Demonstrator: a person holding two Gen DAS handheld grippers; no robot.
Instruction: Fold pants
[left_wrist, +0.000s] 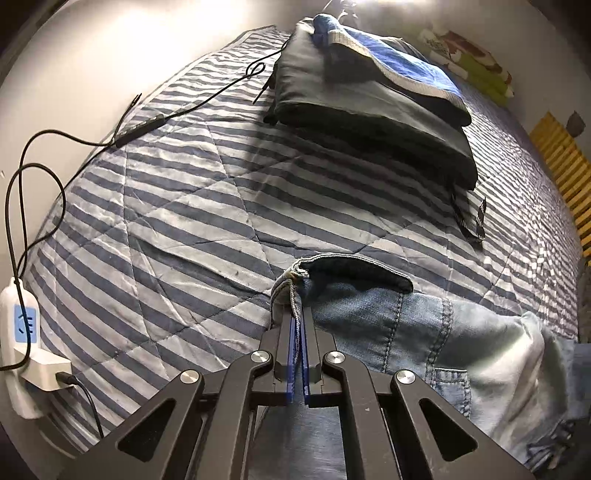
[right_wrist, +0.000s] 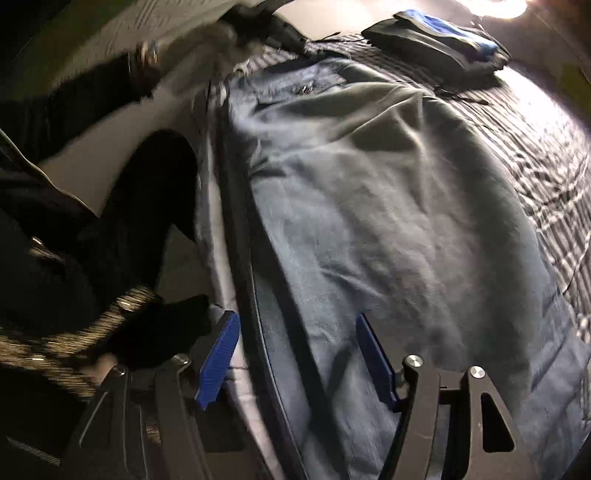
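The left hand-held gripper (left_wrist: 298, 325) is clamped on a hem corner of the light-blue denim pants (left_wrist: 424, 332), which lie on the blue-and-white striped quilted bed cover (left_wrist: 177, 206). The right hand-held gripper (right_wrist: 295, 354) has its jaws apart over the pants. At 1 o'clock sits a stack of folded dark and blue clothes (left_wrist: 369, 96).
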